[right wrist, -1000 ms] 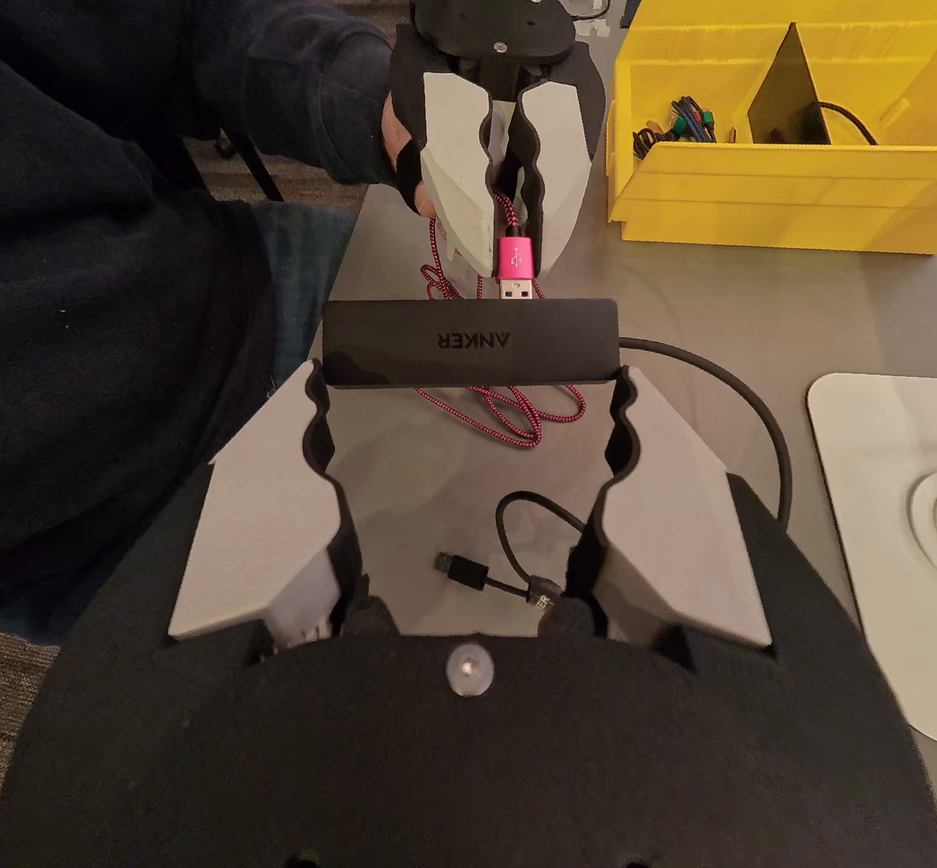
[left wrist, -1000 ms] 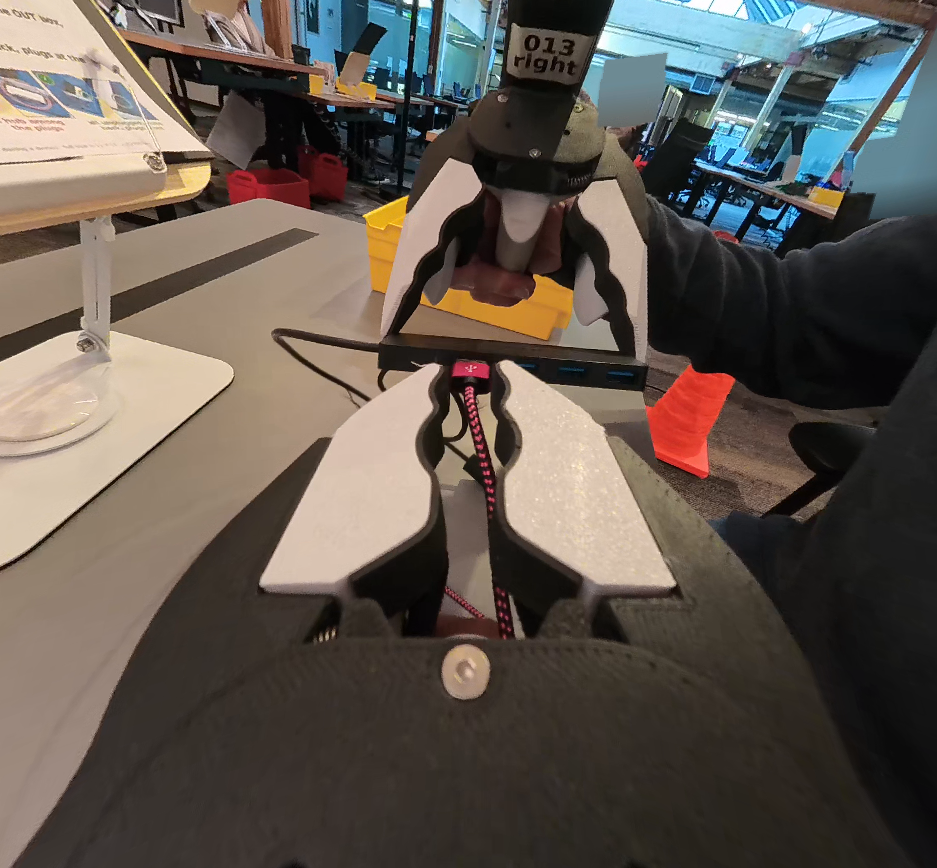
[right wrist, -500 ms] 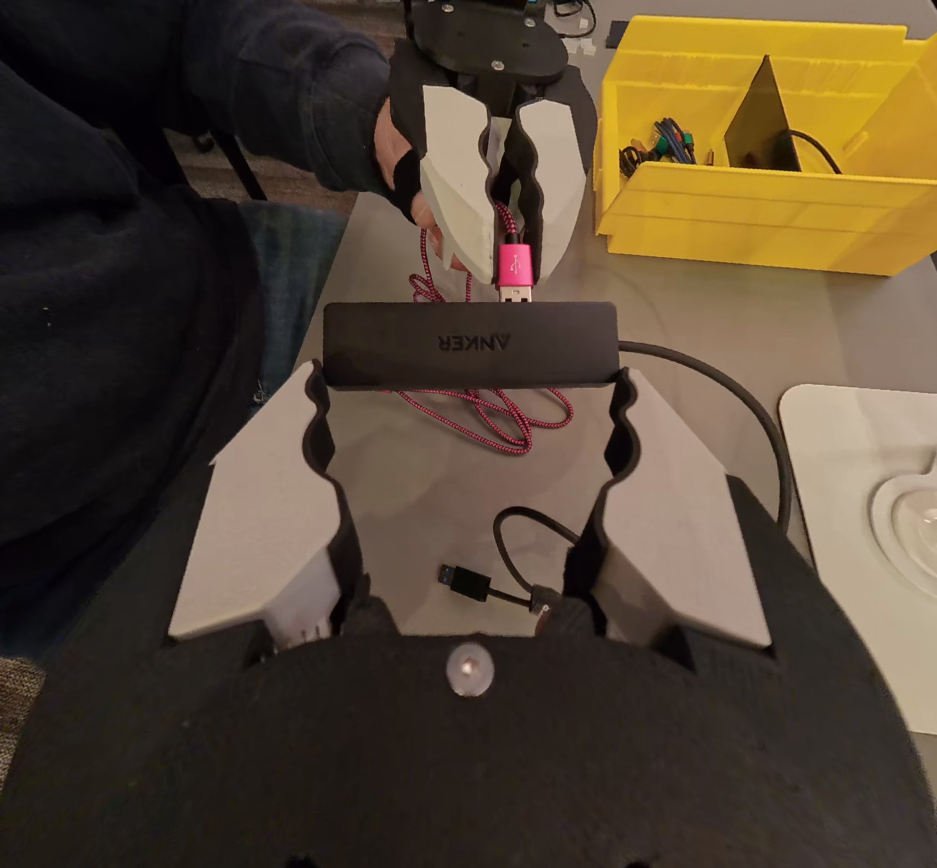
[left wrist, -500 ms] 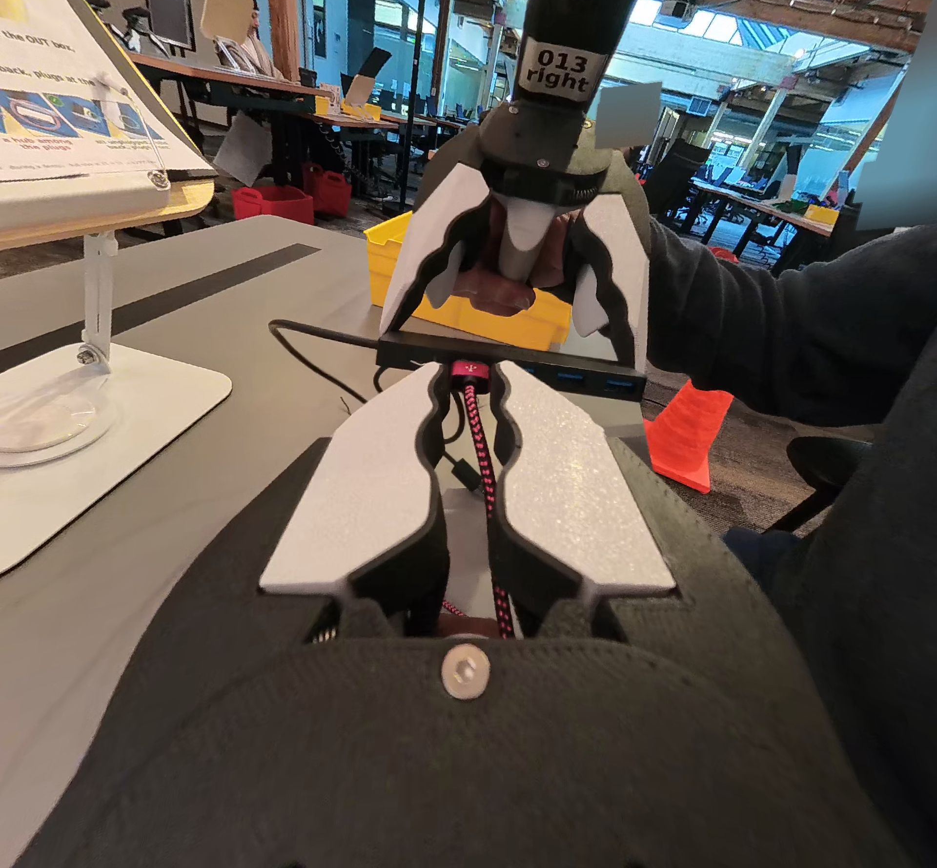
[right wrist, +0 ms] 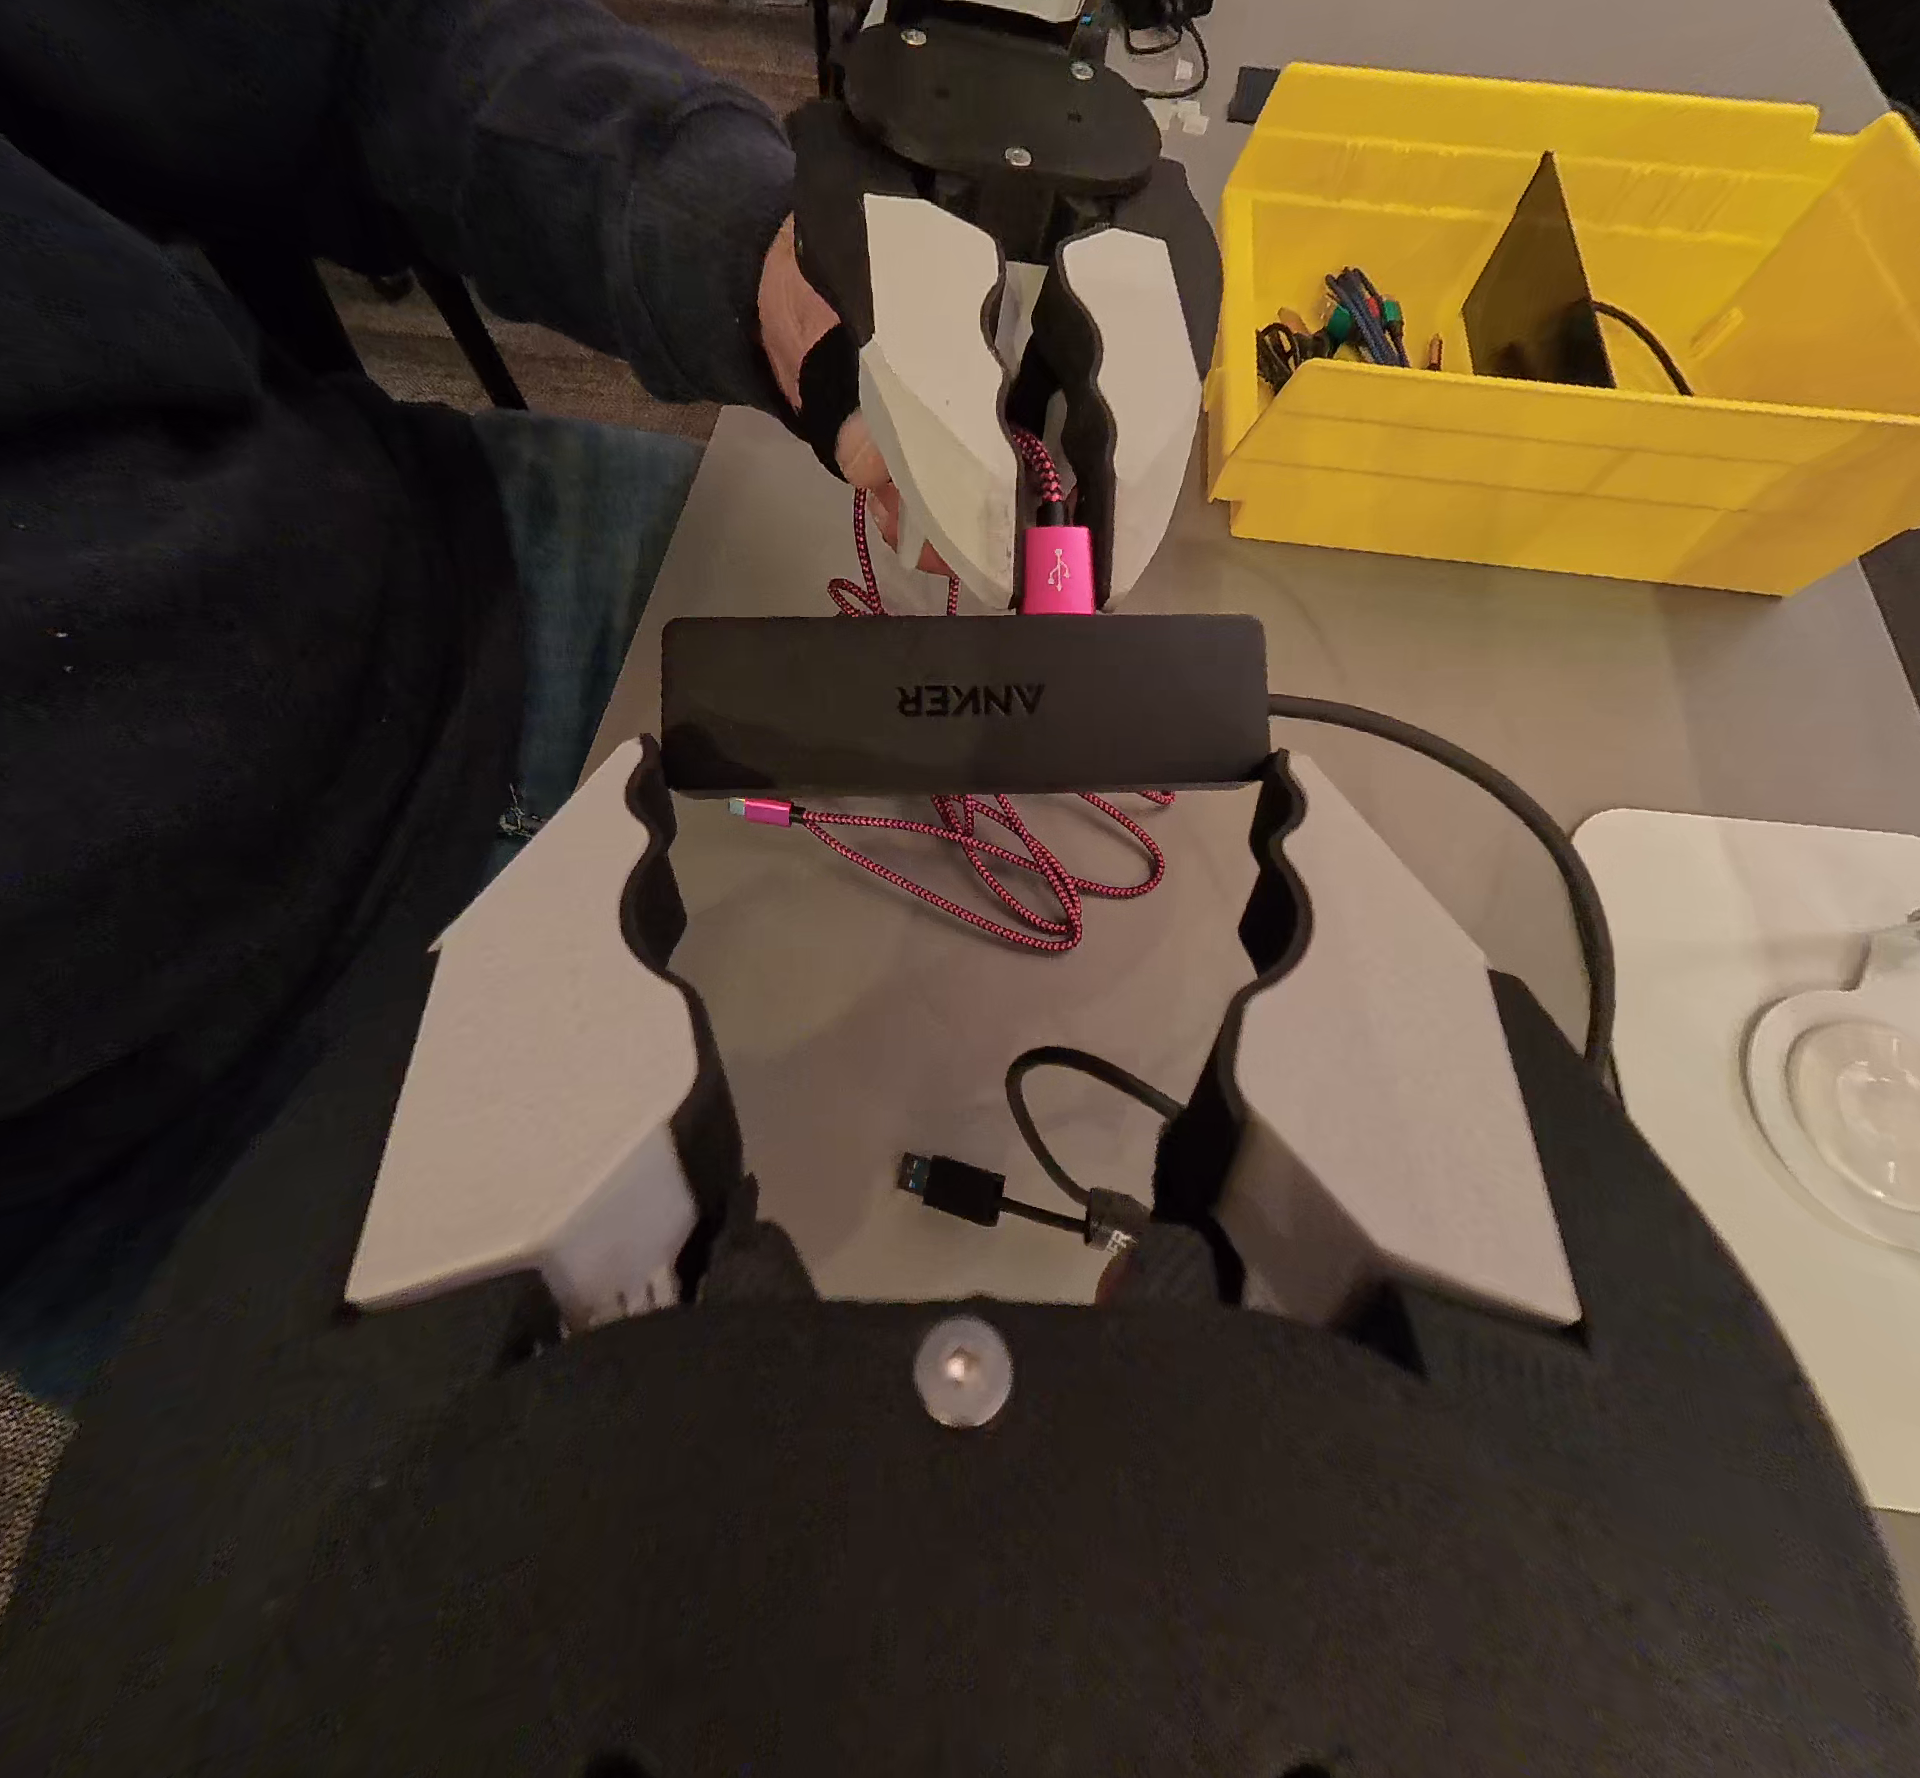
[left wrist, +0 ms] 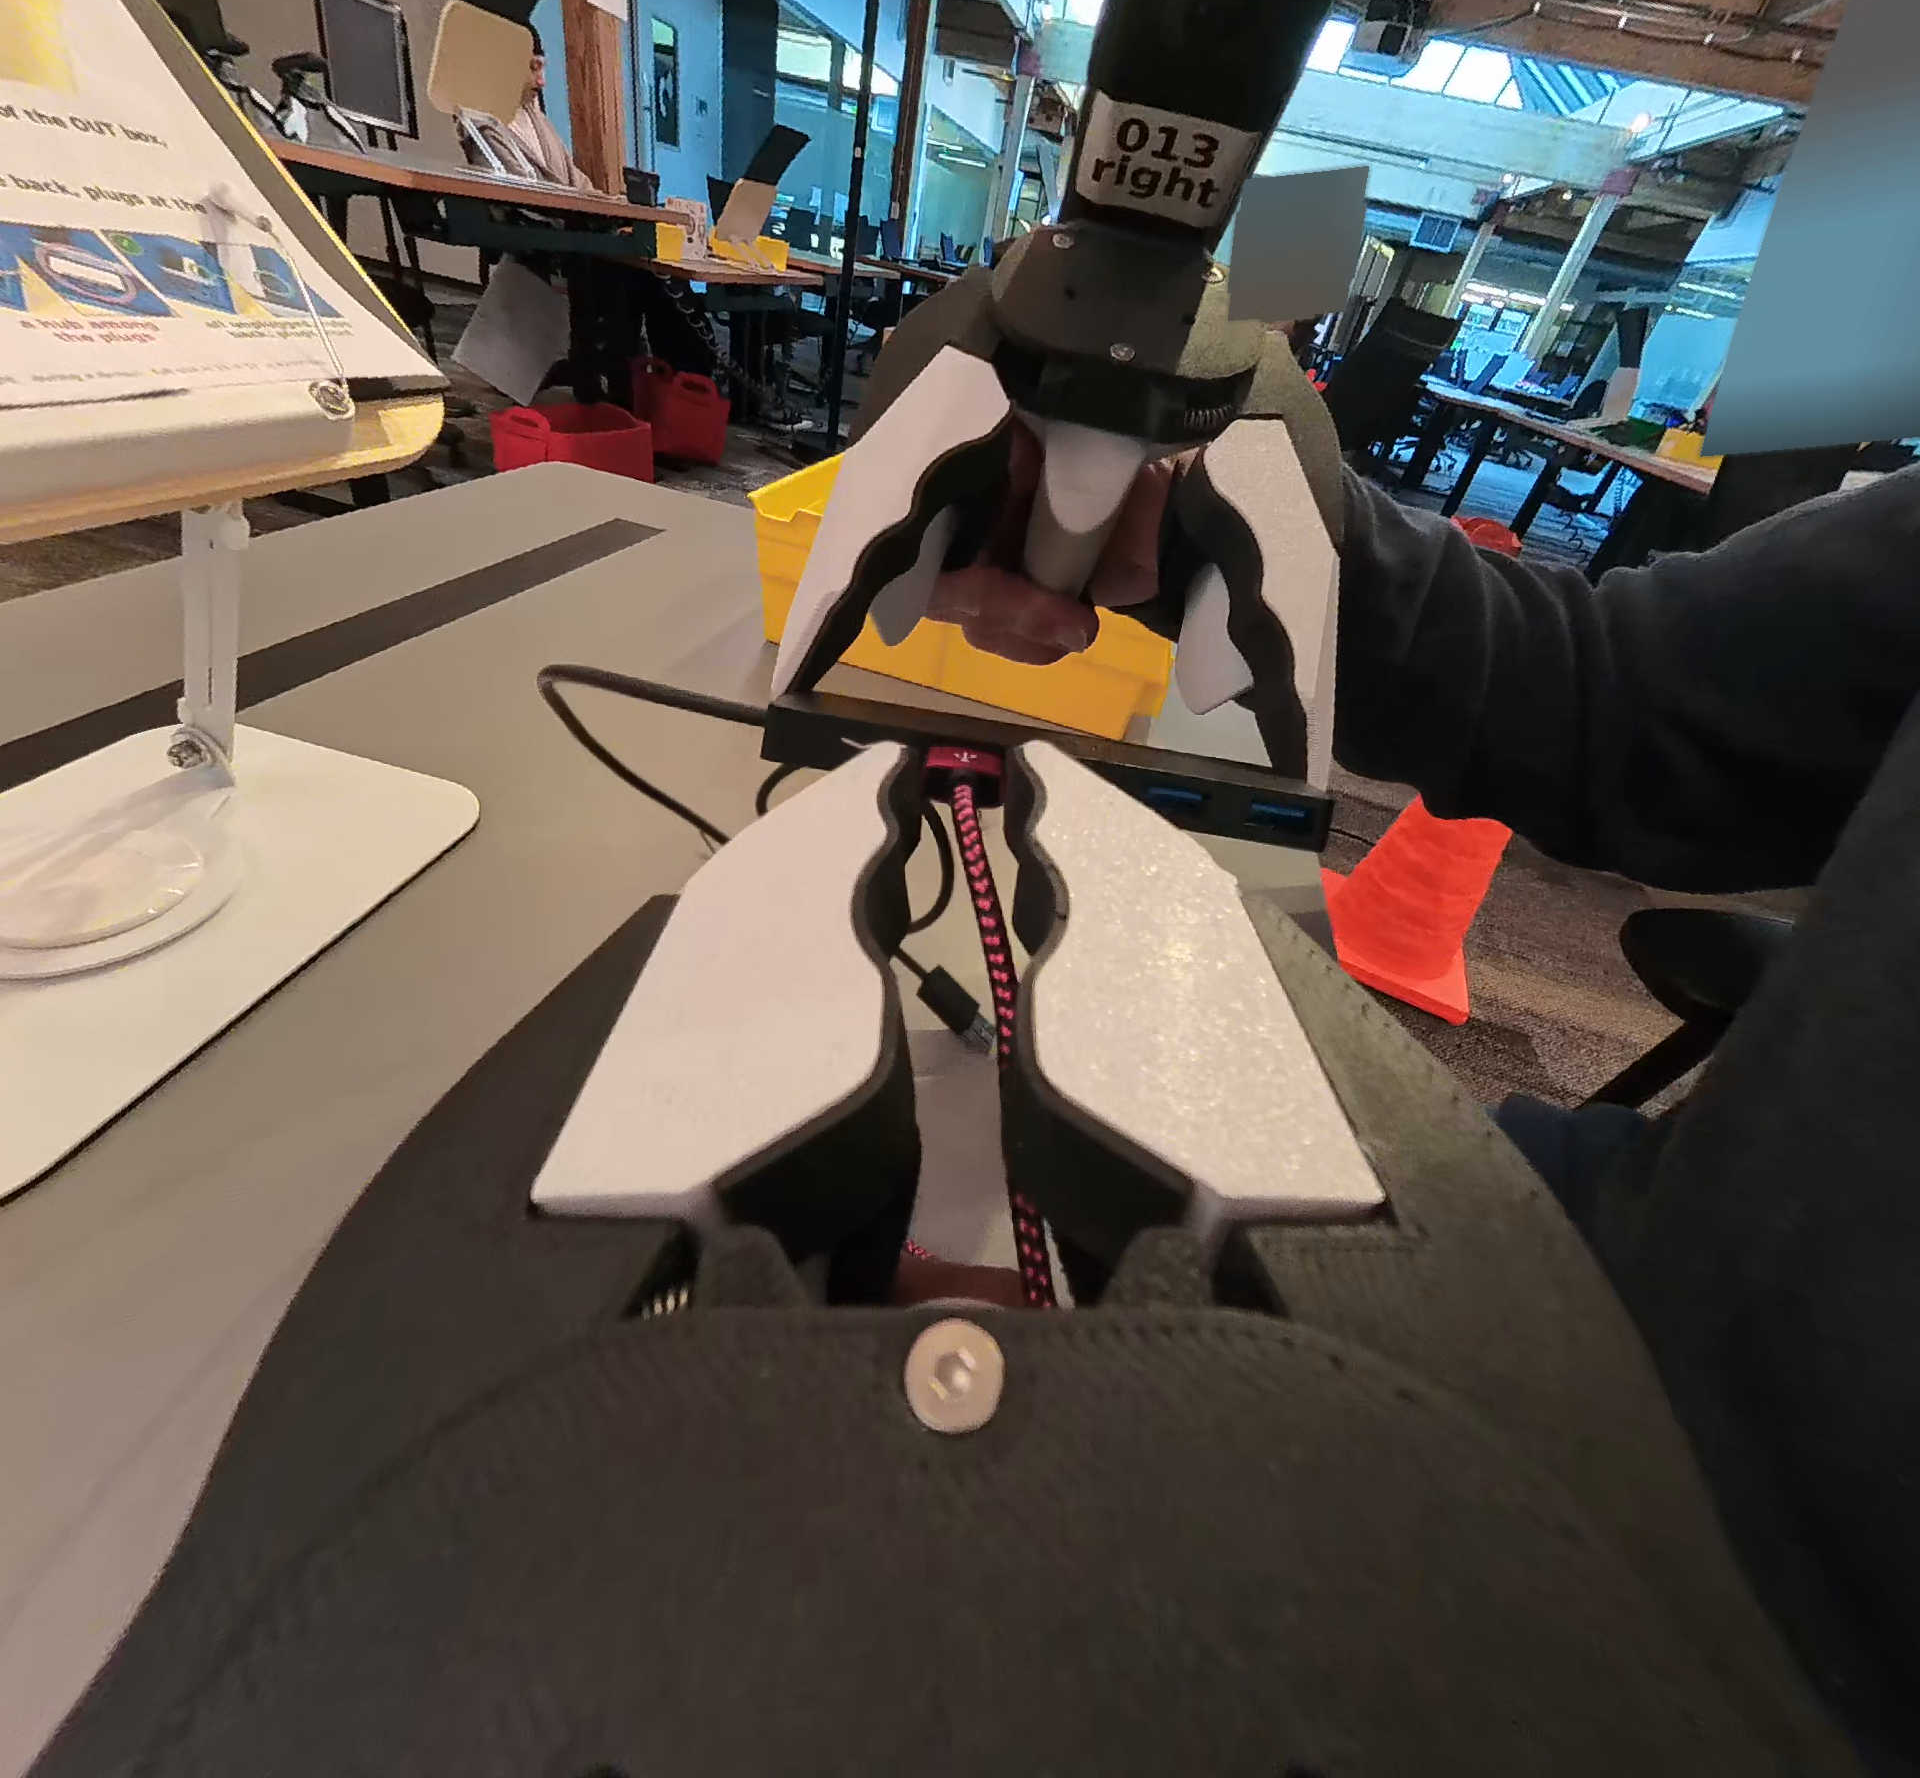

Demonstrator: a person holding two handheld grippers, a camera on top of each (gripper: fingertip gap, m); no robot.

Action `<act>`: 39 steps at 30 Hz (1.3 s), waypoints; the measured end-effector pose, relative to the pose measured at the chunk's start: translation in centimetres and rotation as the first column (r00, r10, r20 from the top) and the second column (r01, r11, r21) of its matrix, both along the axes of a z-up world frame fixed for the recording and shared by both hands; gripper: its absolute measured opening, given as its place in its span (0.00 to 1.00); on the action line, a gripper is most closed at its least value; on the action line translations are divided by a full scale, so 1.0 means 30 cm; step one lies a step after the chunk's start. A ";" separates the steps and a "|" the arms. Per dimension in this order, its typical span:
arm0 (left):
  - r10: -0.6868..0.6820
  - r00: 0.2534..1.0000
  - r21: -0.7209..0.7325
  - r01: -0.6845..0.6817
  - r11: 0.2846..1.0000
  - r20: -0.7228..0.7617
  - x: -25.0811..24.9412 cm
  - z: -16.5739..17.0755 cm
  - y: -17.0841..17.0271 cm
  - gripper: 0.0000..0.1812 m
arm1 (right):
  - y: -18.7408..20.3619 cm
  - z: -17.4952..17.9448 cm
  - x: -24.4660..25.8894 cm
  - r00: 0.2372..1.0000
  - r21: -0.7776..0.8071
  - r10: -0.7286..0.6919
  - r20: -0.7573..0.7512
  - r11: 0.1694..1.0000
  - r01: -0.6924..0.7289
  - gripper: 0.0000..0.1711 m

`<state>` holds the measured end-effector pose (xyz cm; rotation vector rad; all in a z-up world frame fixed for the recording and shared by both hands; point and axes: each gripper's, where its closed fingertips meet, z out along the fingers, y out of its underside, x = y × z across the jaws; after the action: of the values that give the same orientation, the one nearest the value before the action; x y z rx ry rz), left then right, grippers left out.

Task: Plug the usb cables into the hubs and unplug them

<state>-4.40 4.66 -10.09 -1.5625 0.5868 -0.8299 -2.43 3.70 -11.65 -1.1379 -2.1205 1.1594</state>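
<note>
Left tool: the left tool (left wrist: 961, 772) is closed on the pink USB plug (right wrist: 1057, 571), its two fingers pinching the plug body at their tips.
Right tool: the right tool (right wrist: 961, 772) is spread wide and clamps the black hub (right wrist: 966, 702) by its two short ends.
Hub position: held level above the desk (right wrist: 1455, 668), its port edge facing the left tool.
Plug position: the pink shell meets the hub's port edge; no metal tip is visible between them.
Free ports: two blue ports (left wrist: 1221, 806) show on the hub edge, just beside the left tool's fingers.
Pink cable: the braided cable (right wrist: 997, 855) runs back between the left tool's fingers and lies in loose coils on the desk below the hub; its small far connector (right wrist: 764, 810) rests near the desk's edge.
Hub lead: a black lead (right wrist: 1507, 814) leaves the hub's end and curves across the desk to a loose black plug (right wrist: 951, 1186) under the right tool.
Desk edge: close on the person's side; beyond it are a dark sleeve (right wrist: 520, 170) and the floor.
Obstructions: a yellow bin (right wrist: 1558, 471) holding cables stands near the left tool; a white stand base (left wrist: 260, 876) lies on the opposite side.
Beyond the desk: an orange cone (left wrist: 1418, 907) stands on the floor.
</note>
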 end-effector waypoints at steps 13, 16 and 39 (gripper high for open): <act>0.040 0.998 0.034 -0.039 0.999 -0.039 -0.059 0.030 0.010 0.13 | 0.007 -0.044 0.036 1.000 -0.013 -0.027 -0.001 1.000 0.027 0.64; 0.068 0.996 0.041 -0.066 0.997 -0.062 -0.091 0.030 0.013 0.13 | 0.017 -0.047 0.052 0.999 -0.027 -0.045 -0.009 0.999 0.044 0.64; 0.226 0.968 0.033 -0.224 0.974 -0.107 -0.222 -0.015 -0.035 0.18 | 0.226 0.261 0.236 0.954 0.075 -0.265 -0.138 0.958 0.277 0.64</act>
<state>-11.07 3.62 -10.53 -1.6289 0.4837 -0.5672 4.65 10.47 -3.82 -1.2326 -1.8341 0.9678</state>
